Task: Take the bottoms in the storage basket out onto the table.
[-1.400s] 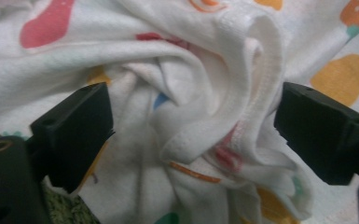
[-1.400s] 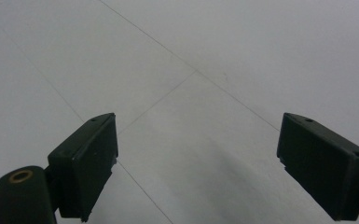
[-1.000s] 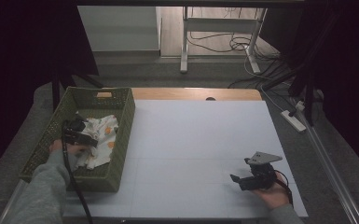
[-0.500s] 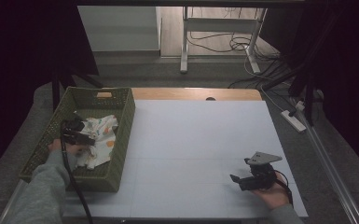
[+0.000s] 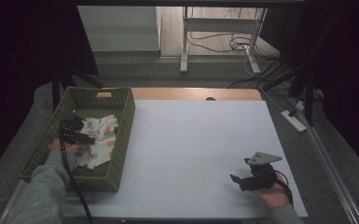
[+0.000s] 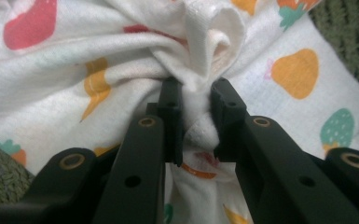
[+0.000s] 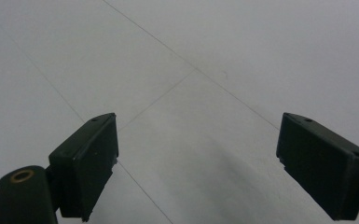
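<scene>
A white cloth printed with coloured fruit lies crumpled in the green woven basket at the table's left. My left gripper is inside the basket, shut on a bunched fold of the cloth; the fabric is pinched between both jaws. My right gripper rests low over the white table near its front right, held by a hand. In the right gripper view its jaws stand wide apart with nothing between them, so the right gripper is open.
The white table top spreads between the basket and the right gripper. A wooden strip edges its far side. Cables and a power strip lie on the floor to the right, and a metal stand is behind.
The left gripper has shifted slightly toward the near left inside the basket, staying on the cloth. The right gripper has not moved.
</scene>
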A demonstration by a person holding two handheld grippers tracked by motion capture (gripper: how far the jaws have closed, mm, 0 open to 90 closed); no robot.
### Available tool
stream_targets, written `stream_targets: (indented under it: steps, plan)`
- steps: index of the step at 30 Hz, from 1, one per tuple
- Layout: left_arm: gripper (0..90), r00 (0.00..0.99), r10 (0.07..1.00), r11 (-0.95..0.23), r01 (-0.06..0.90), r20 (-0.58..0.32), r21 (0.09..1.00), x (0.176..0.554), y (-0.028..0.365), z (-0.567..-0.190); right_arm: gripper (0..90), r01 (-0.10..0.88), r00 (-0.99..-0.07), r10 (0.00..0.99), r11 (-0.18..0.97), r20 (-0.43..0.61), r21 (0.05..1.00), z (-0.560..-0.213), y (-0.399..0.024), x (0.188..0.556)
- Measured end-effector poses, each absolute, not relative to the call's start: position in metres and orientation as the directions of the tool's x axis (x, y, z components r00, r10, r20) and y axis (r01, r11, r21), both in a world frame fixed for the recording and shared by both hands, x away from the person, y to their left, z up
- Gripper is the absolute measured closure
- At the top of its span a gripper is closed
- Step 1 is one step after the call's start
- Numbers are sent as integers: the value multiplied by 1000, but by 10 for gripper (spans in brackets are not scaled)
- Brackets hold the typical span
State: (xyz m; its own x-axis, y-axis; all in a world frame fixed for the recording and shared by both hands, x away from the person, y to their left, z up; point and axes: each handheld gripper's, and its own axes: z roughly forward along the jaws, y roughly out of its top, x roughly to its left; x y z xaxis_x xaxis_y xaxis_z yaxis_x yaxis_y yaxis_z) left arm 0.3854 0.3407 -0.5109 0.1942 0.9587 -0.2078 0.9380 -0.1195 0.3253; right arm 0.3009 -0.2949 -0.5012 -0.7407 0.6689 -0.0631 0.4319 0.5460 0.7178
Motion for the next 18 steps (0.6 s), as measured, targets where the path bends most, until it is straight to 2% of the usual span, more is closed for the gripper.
stream_targets:
  steps: [18]
  plan:
    - [770, 206, 953, -101, 908, -223, 407, 381, 341, -502, 132, 433, -740, 670, 547, -64, 716, -502, -295, 301]
